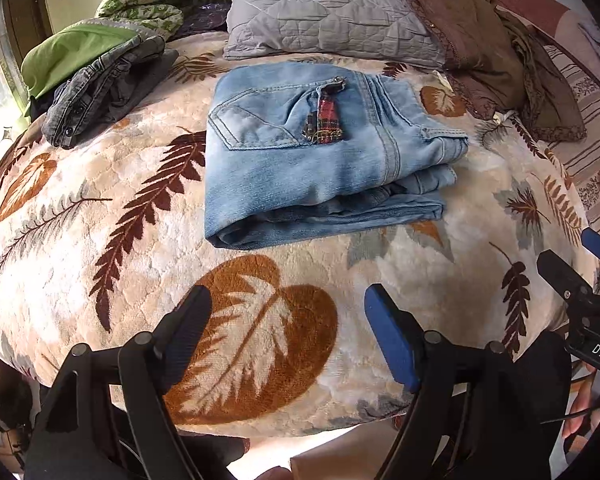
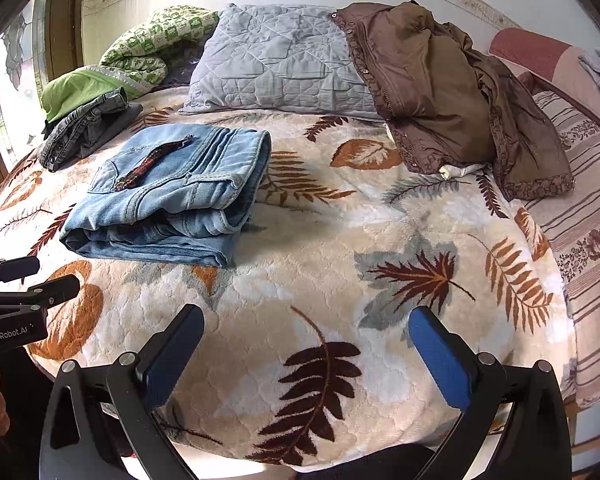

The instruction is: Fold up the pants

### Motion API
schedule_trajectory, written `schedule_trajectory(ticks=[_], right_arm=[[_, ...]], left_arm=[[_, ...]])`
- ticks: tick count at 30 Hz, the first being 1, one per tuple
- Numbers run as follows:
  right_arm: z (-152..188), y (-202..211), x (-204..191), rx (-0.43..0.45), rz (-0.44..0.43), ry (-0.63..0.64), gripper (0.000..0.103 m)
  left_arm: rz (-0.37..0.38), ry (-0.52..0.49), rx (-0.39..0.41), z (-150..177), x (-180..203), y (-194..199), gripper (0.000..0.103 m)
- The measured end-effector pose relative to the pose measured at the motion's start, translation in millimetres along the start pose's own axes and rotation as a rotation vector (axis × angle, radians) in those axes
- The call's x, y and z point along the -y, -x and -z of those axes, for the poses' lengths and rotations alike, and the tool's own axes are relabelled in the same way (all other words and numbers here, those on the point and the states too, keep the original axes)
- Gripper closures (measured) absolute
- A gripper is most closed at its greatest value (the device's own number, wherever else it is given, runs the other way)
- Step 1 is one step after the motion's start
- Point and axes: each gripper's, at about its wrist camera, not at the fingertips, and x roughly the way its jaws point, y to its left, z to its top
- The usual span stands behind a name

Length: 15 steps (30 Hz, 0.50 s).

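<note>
left gripper (image 1: 288,328) and right gripper (image 2: 306,344) both gape wide, holding nothing.

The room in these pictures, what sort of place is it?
Most likely a bedroom in a home. A bed with a leaf-patterned blanket fills the view, a quilted grey pillow lies at its head, and folded blue jeans and a brown jacket rest on it.

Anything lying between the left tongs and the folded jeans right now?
Nothing: only bare leaf-print blanket lies between the left tongs and the folded jeans. The left wrist view shows it best.
</note>
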Motion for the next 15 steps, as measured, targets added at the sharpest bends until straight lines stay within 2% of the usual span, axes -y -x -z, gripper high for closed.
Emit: schedule_trajectory(ticks=[10, 15], right_arm=[[10, 1, 11, -0.027, -0.001, -0.051, 0.000], [10, 2, 12, -0.029, 0.003, -0.053, 0.000]], left_arm=[[0.039, -0.010, 0.006, 2, 7, 6, 0.024], [0.043, -0.039, 0.037, 0, 17, 13, 0.024]])
